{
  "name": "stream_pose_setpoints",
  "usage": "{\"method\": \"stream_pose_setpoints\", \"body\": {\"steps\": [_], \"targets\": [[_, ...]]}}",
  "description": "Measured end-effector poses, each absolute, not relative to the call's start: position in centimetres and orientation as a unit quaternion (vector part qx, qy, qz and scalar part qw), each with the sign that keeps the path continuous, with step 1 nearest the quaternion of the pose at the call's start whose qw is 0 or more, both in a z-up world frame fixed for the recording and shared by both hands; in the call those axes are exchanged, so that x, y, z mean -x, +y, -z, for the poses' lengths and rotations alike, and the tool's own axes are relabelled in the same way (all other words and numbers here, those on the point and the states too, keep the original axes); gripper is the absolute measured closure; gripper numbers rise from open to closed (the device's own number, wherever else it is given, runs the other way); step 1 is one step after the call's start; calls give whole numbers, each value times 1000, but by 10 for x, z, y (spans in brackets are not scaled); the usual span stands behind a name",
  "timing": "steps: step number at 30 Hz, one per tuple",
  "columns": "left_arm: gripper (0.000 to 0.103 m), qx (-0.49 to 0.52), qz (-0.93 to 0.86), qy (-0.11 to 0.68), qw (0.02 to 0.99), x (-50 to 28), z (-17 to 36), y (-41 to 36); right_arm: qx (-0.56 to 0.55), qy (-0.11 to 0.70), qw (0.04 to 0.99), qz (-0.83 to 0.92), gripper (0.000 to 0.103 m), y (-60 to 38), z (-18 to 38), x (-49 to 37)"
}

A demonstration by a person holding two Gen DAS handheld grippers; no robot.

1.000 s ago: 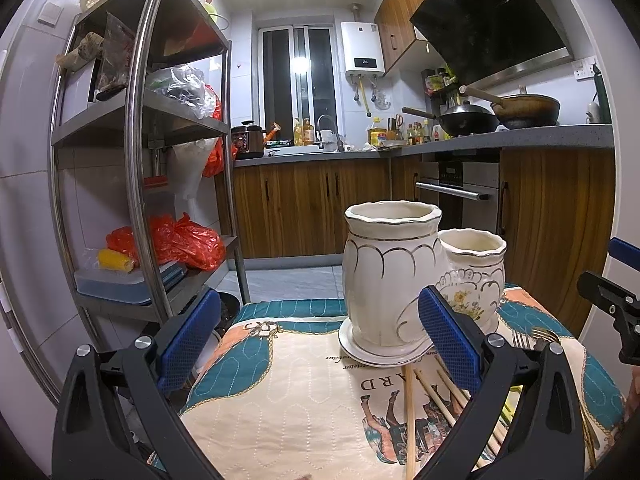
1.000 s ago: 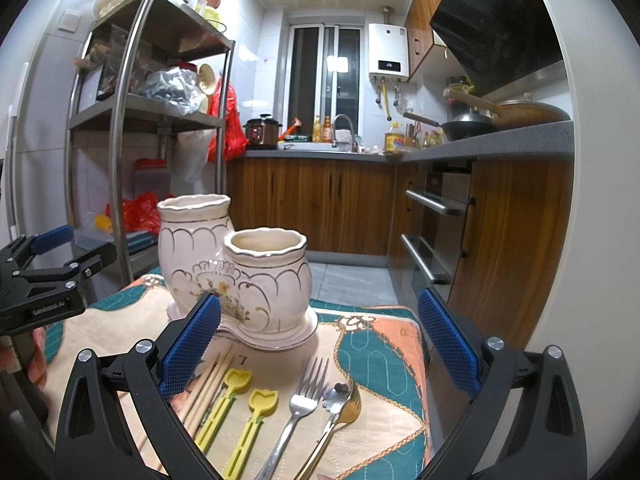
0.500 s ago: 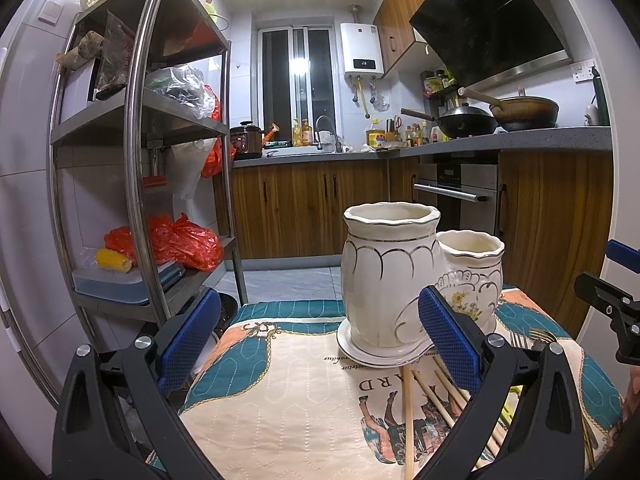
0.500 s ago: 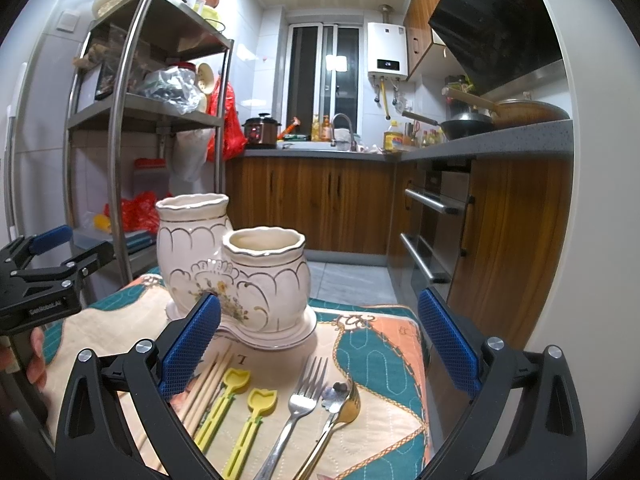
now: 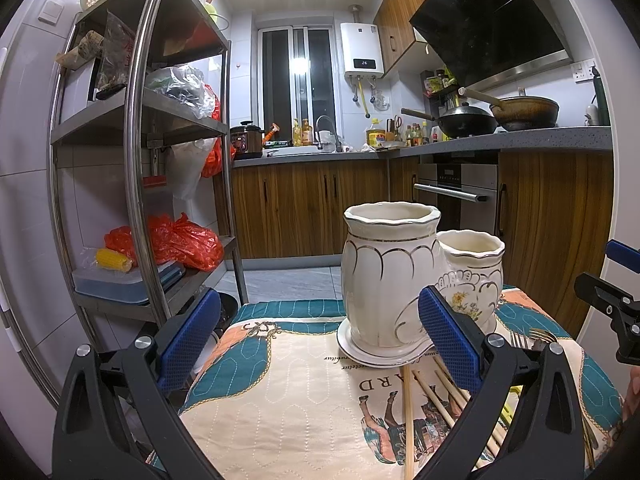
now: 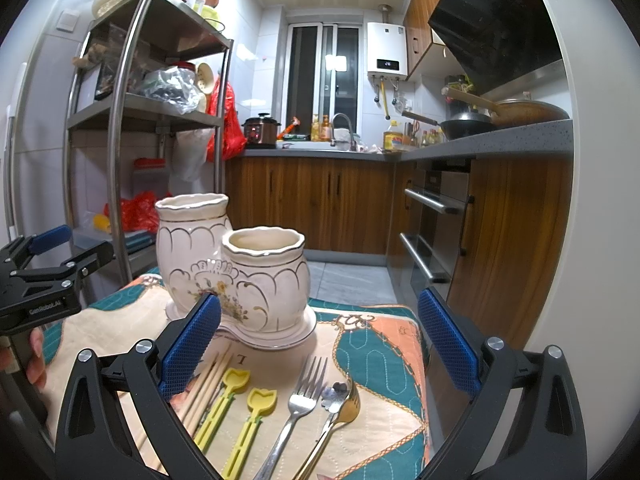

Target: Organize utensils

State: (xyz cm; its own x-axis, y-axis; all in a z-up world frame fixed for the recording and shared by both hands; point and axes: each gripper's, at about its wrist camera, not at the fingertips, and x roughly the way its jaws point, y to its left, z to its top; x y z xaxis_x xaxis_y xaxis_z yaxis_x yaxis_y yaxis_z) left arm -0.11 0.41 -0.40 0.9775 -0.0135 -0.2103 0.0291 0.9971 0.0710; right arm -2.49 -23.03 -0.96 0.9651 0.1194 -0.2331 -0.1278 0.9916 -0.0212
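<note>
A white ceramic double utensil holder (image 5: 390, 280) (image 6: 240, 268) stands on a patterned cloth, a tall pot beside a shorter one. In front of it lie wooden chopsticks (image 6: 208, 384) (image 5: 408, 420), two yellow tulip-shaped picks (image 6: 252, 412), a silver fork (image 6: 298, 400), a small flower-ended spoon (image 6: 334, 394) and a gold fork (image 6: 344, 408). My left gripper (image 5: 320, 344) is open and empty, above the cloth left of the holder. My right gripper (image 6: 320, 344) is open and empty, above the utensils.
A steel shelf rack (image 5: 136, 160) with bags and boxes stands close on the left. Wooden kitchen cabinets (image 5: 312, 208) and an oven (image 6: 432, 232) lie beyond the table. The table's right edge (image 6: 424, 380) is near the gold fork.
Both grippers have barely moved; the views have shifted very slightly. Both stay open and empty.
</note>
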Motion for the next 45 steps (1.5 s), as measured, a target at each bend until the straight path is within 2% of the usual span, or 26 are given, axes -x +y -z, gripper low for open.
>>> {"method": "stream_pose_setpoints", "body": {"steps": [26,30,34,38,45], "targets": [[5,-35,22,133,990,-11,6,2,7,109,993,-39,5,-241,12,26],[5,-28,27,147,988,-17,6,5,-24,131,990,-40,5,-255,15,22],[5,-16,57,212,975,-36,12,12,-37,176,983,-41,5,-269,18,10],[6,-45,76,327,941,-56,30,15,11,276,960,-35,5,-269,31,-5],[6,-95,137,410,897,-41,58,1,-11,365,929,-58,6,-273,49,-11]]}}
